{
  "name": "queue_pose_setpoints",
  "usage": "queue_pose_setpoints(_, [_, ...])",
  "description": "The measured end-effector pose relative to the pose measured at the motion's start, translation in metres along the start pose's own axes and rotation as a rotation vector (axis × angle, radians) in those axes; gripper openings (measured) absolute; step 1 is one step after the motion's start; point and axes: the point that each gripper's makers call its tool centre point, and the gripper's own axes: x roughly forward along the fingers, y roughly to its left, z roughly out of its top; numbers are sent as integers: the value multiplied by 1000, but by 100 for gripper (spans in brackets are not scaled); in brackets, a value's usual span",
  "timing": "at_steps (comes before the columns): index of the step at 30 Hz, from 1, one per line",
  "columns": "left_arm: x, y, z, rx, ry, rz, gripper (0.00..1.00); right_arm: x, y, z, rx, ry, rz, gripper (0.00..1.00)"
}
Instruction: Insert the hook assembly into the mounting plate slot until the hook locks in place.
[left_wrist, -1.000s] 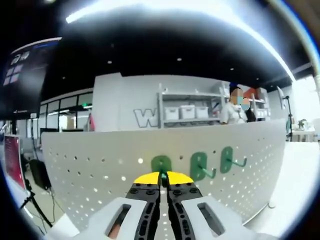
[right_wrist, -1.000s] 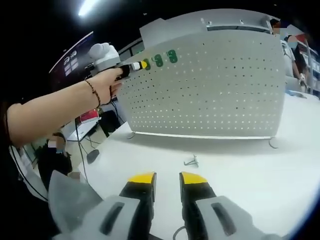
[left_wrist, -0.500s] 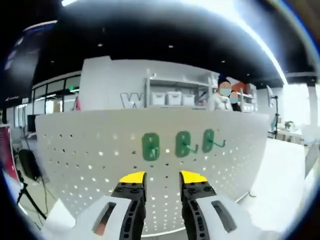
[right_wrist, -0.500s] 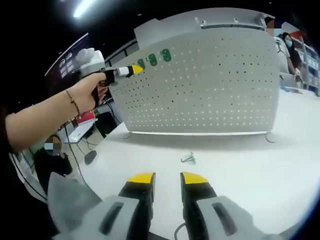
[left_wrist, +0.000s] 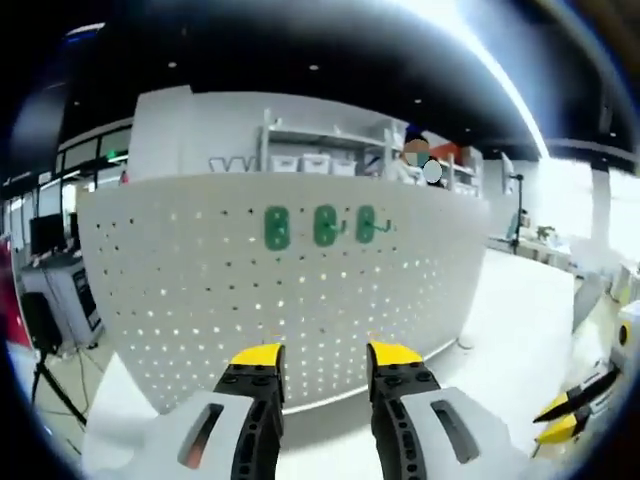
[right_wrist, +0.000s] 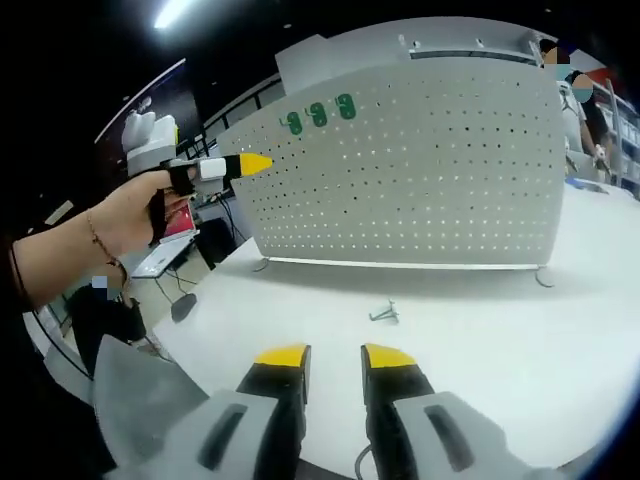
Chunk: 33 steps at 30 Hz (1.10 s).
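white table (right_wrist: 520, 340) | hooks (left_wrist: 320, 226) on pegboard (left_wrist: 300, 290), apart from left gripper (left_wrist: 322, 357)

Dark ceiling, strip light (right_wrist: 172, 12); shelving (left_wrist: 322, 150) holds what look like bins.

Three hooks (right_wrist: 319, 115) on upright pegboard (right_wrist: 430, 170), loose hook (right_wrist: 383, 314) on table (right_wrist: 520, 340) before it

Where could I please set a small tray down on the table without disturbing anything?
The white table is bare from the loose metal hook to the pegboard's foot. Right of the hook is open too. Near the right gripper it is crowded.
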Motion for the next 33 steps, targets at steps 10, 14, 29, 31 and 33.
queue_pose_setpoints(10, [-39, -11, -47, -29, 130, -41, 42, 3, 13, -11, -3, 7, 2, 18])
queue_pose_setpoints(14, [-50, -16, -60, -40, 169, -54, 47, 5, 16, -18, -12, 15, 1, 18])
queue_pose_setpoints(29, [-86, -37, -108, -149, 310, -160, 54, 21, 19, -30, -45, 52, -4, 17])
queue_pose_setpoints(31, [-88, -38, -111, -157, 317, -163, 55, 25, 19, -30, -52, 60, -1, 17])
queue_pose_setpoints(33, [-91, -37, -115, -167, 323, -162, 56, 28, 18, -30, -55, 64, 1, 17])
